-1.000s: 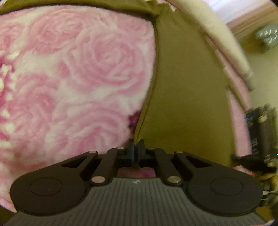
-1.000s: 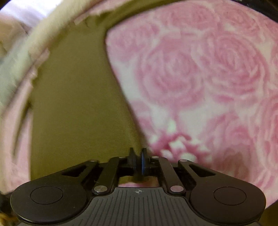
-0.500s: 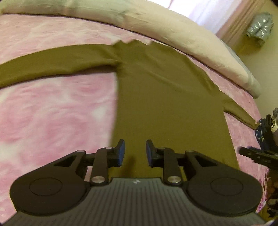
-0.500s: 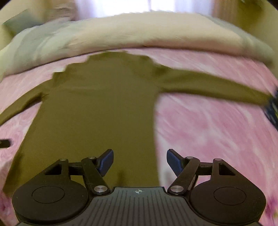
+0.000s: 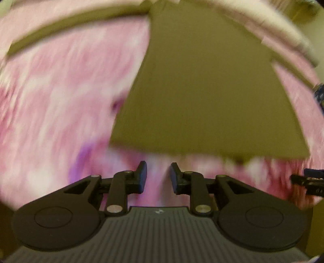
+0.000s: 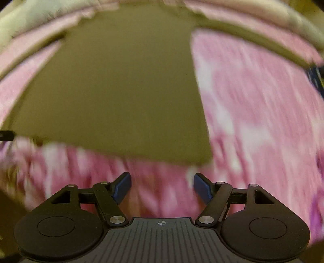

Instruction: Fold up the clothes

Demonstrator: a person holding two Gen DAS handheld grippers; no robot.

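Both grippers, left (image 5: 157, 175) and right (image 6: 161, 187), gape empty; the flat olive long-sleeved shirt (image 5: 202, 85) lies just ahead of the jaws on pink rose-patterned bedding (image 5: 56, 105). Grabbing bedding with the hem could spoil the fold.

Olive shirt (image 6: 113, 91) lies flat on pink floral blanket (image 6: 259, 113), motion-blurred. Right gripper (image 6: 161, 187), jaws apart and empty, sits over the blanket just below the shirt's hem. Cream duvet (image 6: 253, 14) beyond the shirt.
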